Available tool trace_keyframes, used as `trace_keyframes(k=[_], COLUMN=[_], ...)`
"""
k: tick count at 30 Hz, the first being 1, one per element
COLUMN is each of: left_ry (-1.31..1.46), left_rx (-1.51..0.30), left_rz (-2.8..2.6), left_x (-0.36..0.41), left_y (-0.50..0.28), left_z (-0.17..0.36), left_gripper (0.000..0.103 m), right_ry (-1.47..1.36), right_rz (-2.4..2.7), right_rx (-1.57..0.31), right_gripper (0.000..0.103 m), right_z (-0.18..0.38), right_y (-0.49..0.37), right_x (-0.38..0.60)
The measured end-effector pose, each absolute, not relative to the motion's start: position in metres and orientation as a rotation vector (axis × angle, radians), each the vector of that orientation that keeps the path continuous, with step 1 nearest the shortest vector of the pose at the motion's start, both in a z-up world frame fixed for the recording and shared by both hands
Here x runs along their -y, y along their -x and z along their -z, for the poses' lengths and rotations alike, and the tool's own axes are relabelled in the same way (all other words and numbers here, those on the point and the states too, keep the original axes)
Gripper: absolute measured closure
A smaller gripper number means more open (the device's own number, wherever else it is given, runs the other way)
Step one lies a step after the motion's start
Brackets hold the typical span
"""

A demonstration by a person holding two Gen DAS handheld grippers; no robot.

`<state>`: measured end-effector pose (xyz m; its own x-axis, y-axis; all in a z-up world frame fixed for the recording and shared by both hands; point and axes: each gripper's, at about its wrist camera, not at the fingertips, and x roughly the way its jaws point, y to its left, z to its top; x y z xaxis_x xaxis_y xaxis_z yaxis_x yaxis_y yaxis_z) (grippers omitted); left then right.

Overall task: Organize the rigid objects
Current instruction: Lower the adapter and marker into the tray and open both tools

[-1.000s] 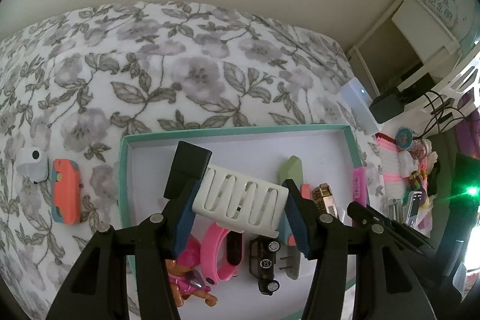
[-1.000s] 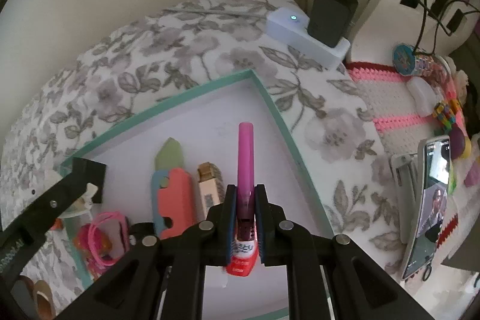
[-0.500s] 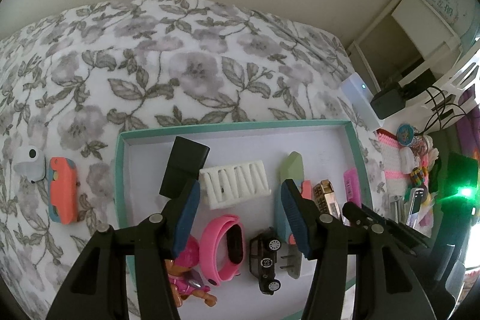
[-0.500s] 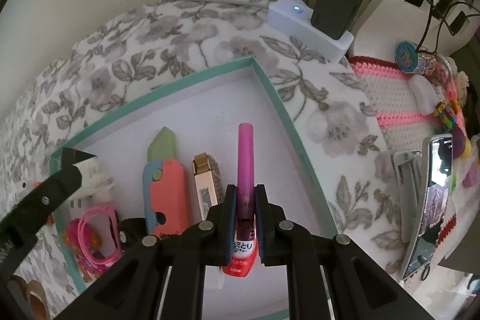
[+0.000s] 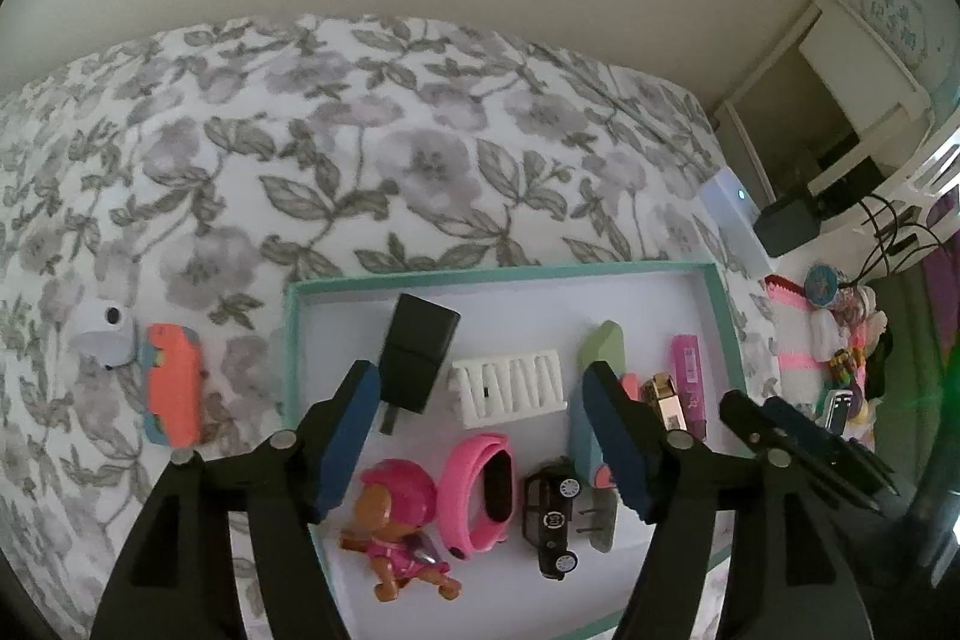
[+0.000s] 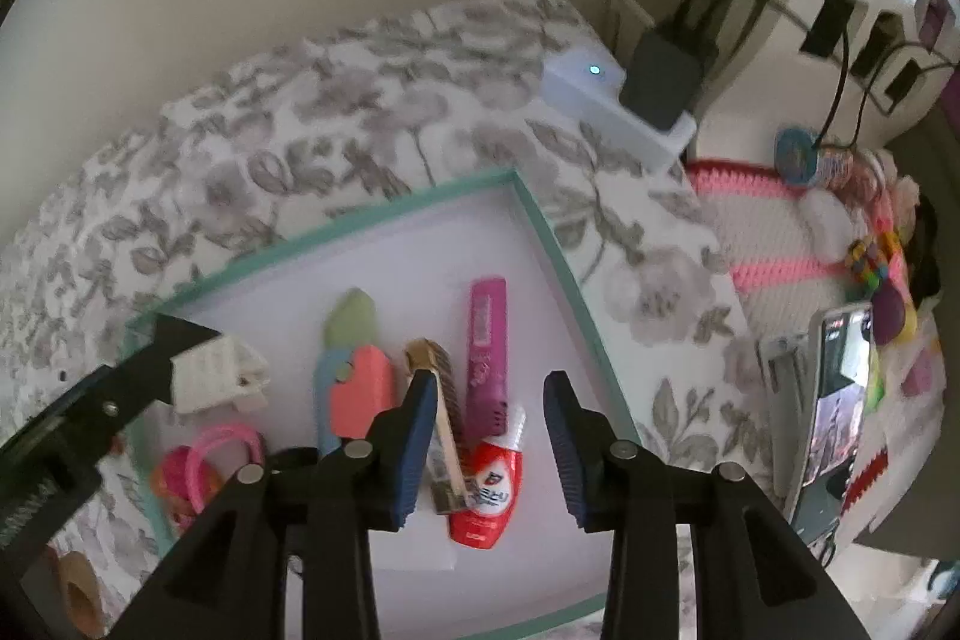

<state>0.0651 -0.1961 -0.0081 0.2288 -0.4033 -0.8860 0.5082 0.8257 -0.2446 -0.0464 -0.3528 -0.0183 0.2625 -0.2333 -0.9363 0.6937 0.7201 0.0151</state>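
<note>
Now both claws just spread, nothing gripped: right gripper [image 6: 489, 436] over pink-and-red tube [image 6: 489, 421] lying in tray [image 6: 558, 256]; left gripper [image 5: 483, 439] above white rack [image 5: 510, 388].

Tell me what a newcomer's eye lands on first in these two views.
First, the teal-rimmed tray on the floral cloth, crowded with bright things: a pink toy pup at its near edge, a pink wristband beside it. On the tray's right side lies a pink-and-red tube, freed between the right tool, whose jaws have just been opening. An orange toy car sits outside, left.
</note>
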Motion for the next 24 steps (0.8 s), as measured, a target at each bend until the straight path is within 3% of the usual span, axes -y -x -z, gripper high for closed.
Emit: trace_keyframes(k=[3,5,7,10,16,17,20,24], left_ry=[-0.102,-0.107,-0.110,-0.112,-0.103,-0.102,-0.095,-0.083], left_rx=[-1.173,-1.156,-1.141,-1.117,-1.100,-1.096,-1.084,-1.079], left_rz=[0.610,0.592,0.568,0.522,0.437,0.421,0.393,0.358], left_x=[0.191,0.186,0.180,0.170,0.147,0.144,0.135,0.123], left_y=[-0.068,-0.070,-0.073,-0.079,-0.092,-0.094,-0.098,-0.105], left_z=[0.001,-0.004,-0.008,-0.009,-0.005,-0.004,-0.003,-0.002], left_gripper=[0.029,0.028,0.027,0.016,0.013,0.009,0.004,0.004], right_ry=[-0.454,-0.445,-0.445,-0.454,-0.468,-0.471,-0.478,-0.462], right_rz=[0.651,0.647,0.638,0.628,0.603,0.598,0.591,0.589], right_rx=[-1.112,-1.097,-1.076,-1.060,-1.110,-1.111,-1.101,-1.101], right_gripper=[0.061,0.052,0.036,0.026,0.019,0.017,0.001,0.000], right_z=[0.003,-0.005,-0.012,-0.014,0.001,0.003,0.003,0.003], right_y=[0.043,0.043,0.041,0.039,0.033,0.033,0.032,0.030], right_x=[0.348,0.345,0.343,0.341,0.336,0.336,0.335,0.332])
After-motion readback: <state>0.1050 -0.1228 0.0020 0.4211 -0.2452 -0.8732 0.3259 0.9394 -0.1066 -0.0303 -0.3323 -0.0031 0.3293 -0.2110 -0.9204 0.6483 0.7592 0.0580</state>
